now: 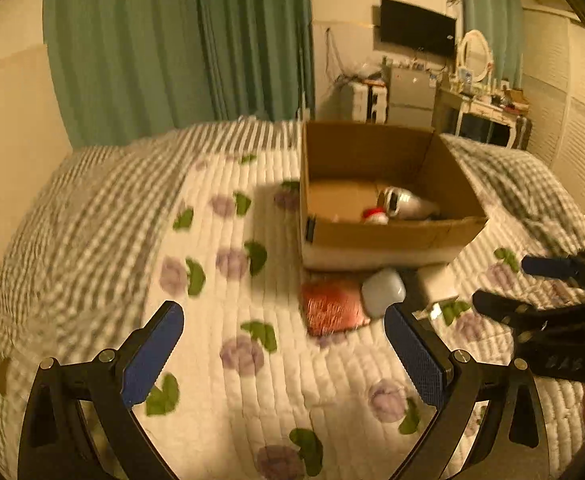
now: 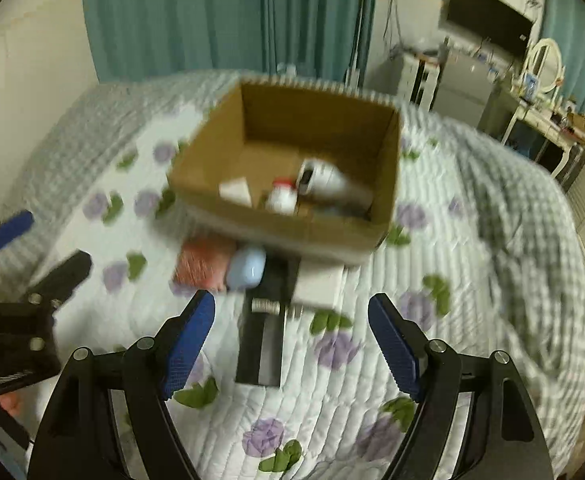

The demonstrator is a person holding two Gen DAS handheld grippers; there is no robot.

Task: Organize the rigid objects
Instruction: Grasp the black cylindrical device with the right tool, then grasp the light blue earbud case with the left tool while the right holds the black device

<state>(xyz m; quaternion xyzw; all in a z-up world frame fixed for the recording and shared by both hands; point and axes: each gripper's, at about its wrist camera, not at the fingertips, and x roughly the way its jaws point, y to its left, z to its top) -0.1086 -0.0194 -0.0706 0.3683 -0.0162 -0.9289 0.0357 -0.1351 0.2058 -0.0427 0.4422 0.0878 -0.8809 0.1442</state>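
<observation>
An open cardboard box (image 1: 392, 236) (image 2: 284, 236) stands on the quilted bed. Inside lie a white bottle with a red cap (image 2: 282, 198), a silver-white container (image 1: 406, 202) (image 2: 324, 180) and a white block (image 2: 236, 192). In front of the box lie a red-orange pack (image 1: 330, 308) (image 2: 202, 264), a pale blue oval case (image 1: 382, 292) (image 2: 246, 268), a white box (image 1: 438, 282) (image 2: 318, 284) and a black flat box (image 2: 262, 344). My left gripper (image 1: 284, 356) is open and empty above the quilt. My right gripper (image 2: 292, 344) is open and empty, over the black box.
The bed has a floral quilt (image 1: 252, 360) and a checked blanket (image 2: 504, 200). Green curtains (image 1: 172, 40) hang behind. A dresser with a mirror (image 1: 476, 92), a small fridge (image 1: 410, 92) and a wall television (image 1: 416, 26) stand at the back right.
</observation>
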